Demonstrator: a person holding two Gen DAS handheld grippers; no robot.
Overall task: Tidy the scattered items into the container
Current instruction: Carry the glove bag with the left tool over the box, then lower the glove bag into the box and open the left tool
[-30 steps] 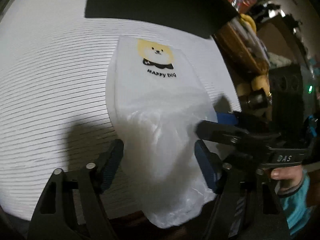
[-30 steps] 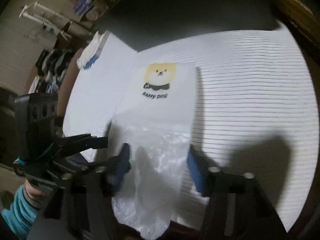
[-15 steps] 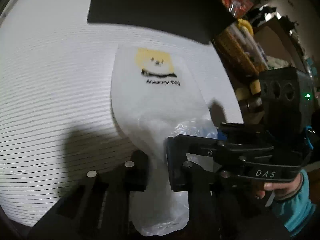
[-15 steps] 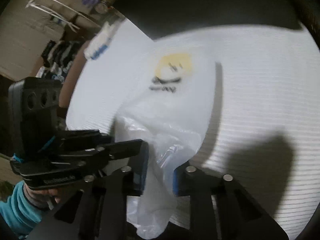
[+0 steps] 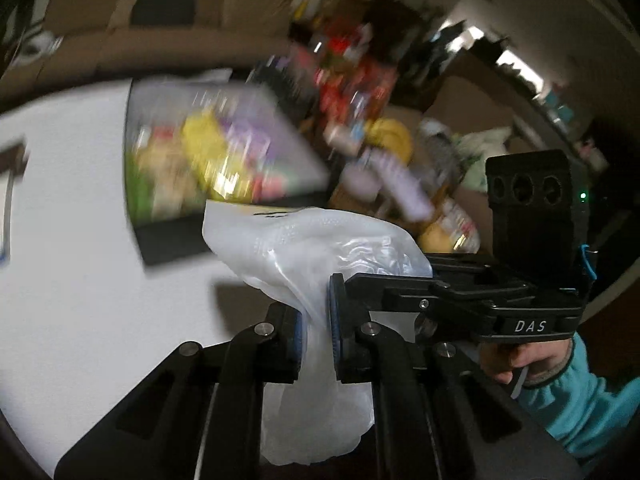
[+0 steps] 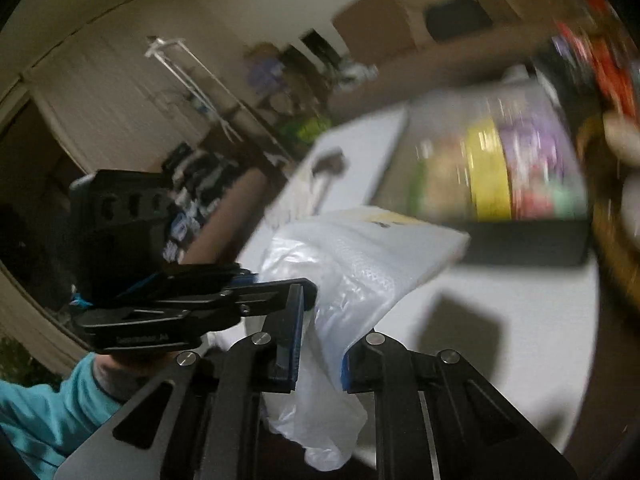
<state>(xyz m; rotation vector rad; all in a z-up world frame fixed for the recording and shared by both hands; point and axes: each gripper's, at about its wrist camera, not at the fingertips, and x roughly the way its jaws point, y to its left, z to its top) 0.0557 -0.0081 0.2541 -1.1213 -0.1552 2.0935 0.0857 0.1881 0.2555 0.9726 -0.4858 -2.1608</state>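
- Two grippers pinch one white plastic bag (image 5: 320, 248) at the same bunched end, held up off the white tabletop (image 5: 80, 280).
- Left gripper (image 5: 316, 336): jaws pressed nearly together on the bag's gathered neck; bag balloons out toward 12 o'clock of the jaws, loose tail hangs toward 6 o'clock below them.
- Right gripper (image 6: 320, 340): jaws also clamped on the bag (image 6: 360, 264); flat printed part juts toward 1 o'clock, crumpled tail droops toward 6 o'clock.
- In the left wrist view the right gripper (image 5: 360, 280) comes in from 3 o'clock, tips at the bag just beside the left jaws; a hand (image 5: 516, 360) in a teal sleeve (image 5: 592, 400) holds it.
- In the right wrist view the left gripper (image 6: 296, 292) comes in from 9 o'clock, tips on the bag right next to the right jaws; teal sleeve (image 6: 44, 412) at 8 o'clock.
- A bit of yellow and black print shows on the bag's far edge; too small to read.
- Black tray-like container (image 5: 172, 236) sits on the table at 11 o'clock of the bag in the left view, at 2 o'clock (image 6: 528, 244) in the right view.
- Container holds a jumble of coloured packets (image 5: 208, 152): yellow, purple, green, red; motion blur, single items cannot be told apart.
- Bag is apart from the container, not inside it.
- Blurred clutter (image 5: 360, 88) at 1 o'clock past the table edge in the left view.
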